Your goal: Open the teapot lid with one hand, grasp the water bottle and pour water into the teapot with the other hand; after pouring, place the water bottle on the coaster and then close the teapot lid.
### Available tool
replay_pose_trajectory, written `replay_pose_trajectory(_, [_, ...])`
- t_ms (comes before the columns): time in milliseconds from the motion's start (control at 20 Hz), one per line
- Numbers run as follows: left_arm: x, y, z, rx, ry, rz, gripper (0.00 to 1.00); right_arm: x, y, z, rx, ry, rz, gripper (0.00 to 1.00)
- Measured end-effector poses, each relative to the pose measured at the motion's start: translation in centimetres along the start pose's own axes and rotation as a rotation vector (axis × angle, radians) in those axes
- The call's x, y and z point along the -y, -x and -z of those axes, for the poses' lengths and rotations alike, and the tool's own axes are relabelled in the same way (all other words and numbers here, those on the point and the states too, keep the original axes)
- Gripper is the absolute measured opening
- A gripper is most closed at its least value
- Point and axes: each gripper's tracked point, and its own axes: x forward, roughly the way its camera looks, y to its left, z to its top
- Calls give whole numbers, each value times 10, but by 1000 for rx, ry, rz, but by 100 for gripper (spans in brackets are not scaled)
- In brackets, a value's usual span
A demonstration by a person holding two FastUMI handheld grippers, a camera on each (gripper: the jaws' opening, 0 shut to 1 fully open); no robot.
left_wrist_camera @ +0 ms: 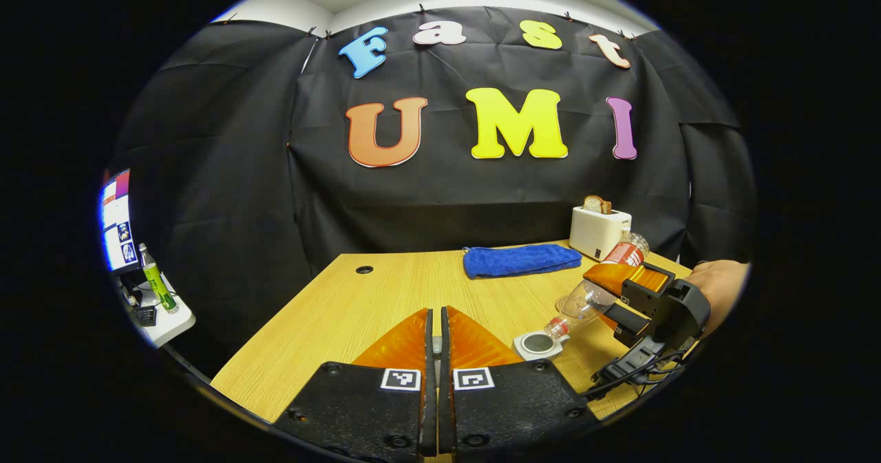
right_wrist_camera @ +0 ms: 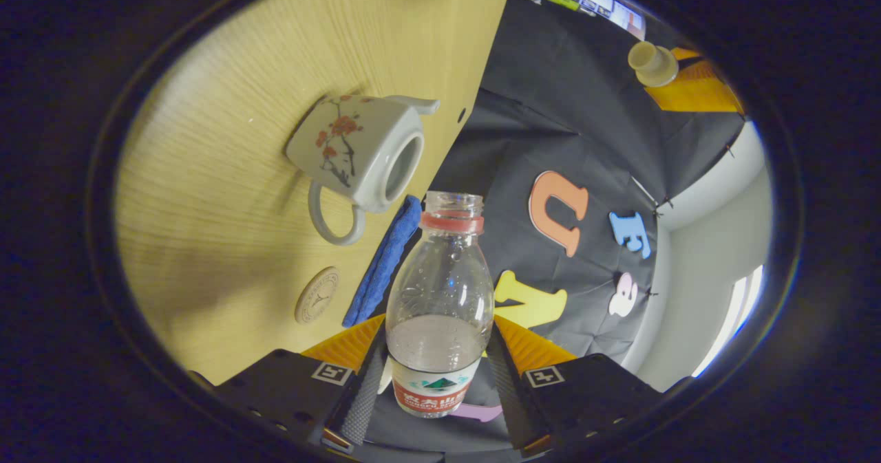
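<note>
Blue towel (left_wrist_camera: 521, 259) on wooden table (left_wrist_camera: 358, 311), white toaster (left_wrist_camera: 599, 232) holding toast (left_wrist_camera: 597, 204), side monitor (left_wrist_camera: 117, 219)

R gripper (right_wrist_camera: 440, 373): jaws clamped on both sides of water bottle (right_wrist_camera: 440, 298), uncapped, neck pointing fwd, some water inside. Teapot (right_wrist_camera: 358, 153), lid off, opening facing cam, handle toward bottle, sits mid-tabletop (right_wrist_camera: 227, 174). Coaster (right_wrist_camera: 316, 295) nr tabletop edge, apart from teapot. Blue cloth (right_wrist_camera: 385, 260) along that edge, beside coaster.

The teapot (left_wrist_camera: 540, 345) shows just its open rim, its body hidden behind the left gripper (left_wrist_camera: 433, 353); the water bottle (right_wrist_camera: 440, 311) base sits hidden between the right gripper (right_wrist_camera: 440, 373) fingers.
</note>
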Motion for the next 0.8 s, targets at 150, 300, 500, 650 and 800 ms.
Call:
replay_pose_trajectory(150, [1, -1, 0, -5, 5, 3, 4, -4, -1, 9, -30, -125, -27, 76])
replay_pose_trajectory(300, [1, -2, 4, -22, 7, 5, 4, -5, 1, 15, -49, -277, -47, 75])
replay_pose_trajectory(500, [1, 0, 2, -18, 12, 4, 4, -3, 8, 24, -68, -446, -35, 76])
replay_pose_trajectory(650, [6, 7, -10, 12, 35, 19, 4, -4, 12, 38, -100, -640, -21, 79])
replay_pose_trajectory(800, [11, 11, -16, 36, 28, 29, 4, -6, 12, 59, -153, -871, -5, 78])
